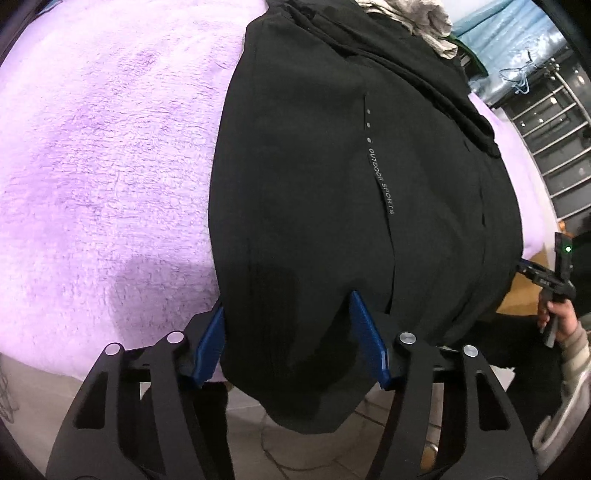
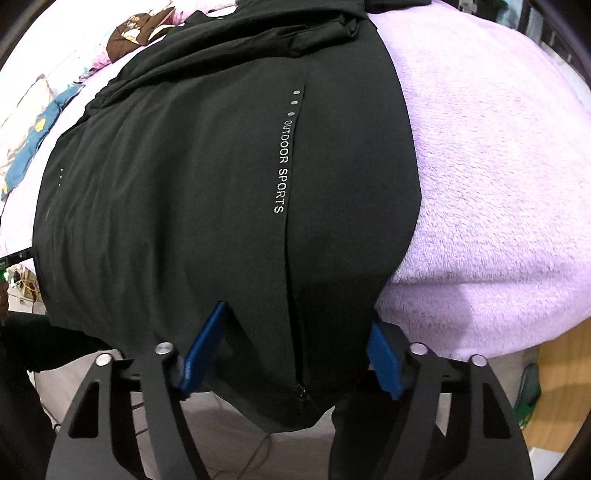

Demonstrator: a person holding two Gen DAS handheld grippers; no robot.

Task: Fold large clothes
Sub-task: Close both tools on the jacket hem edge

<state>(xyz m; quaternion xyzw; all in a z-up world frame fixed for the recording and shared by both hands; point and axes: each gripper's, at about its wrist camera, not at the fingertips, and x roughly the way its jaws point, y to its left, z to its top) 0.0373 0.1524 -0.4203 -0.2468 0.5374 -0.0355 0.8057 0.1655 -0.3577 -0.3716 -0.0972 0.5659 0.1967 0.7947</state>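
Note:
A large black garment point(image 1: 314, 184) printed "OUTDOOR SPORTS" lies spread on a fluffy lilac blanket point(image 1: 103, 166), its near hem hanging over the bed edge. My left gripper point(image 1: 288, 306) is open, its blue fingers point(image 1: 365, 339) straddling the hem at the garment's left side. My right gripper point(image 2: 295, 317) is open too, its blue fingers point(image 2: 203, 350) straddling the hem of the garment point(image 2: 203, 203) at its right side, next to a zip. The lilac blanket point(image 2: 498, 184) shows to the right. The right gripper with the hand holding it shows in the left wrist view point(image 1: 554, 288).
A crumpled grey cloth point(image 1: 417, 22) lies beyond the garment's far end. Metal rails point(image 1: 554, 140) stand at the right of the bed. Patterned bedding with blue and brown patches point(image 2: 44, 122) lies at the left. The floor point(image 2: 229, 417) shows below the bed edge.

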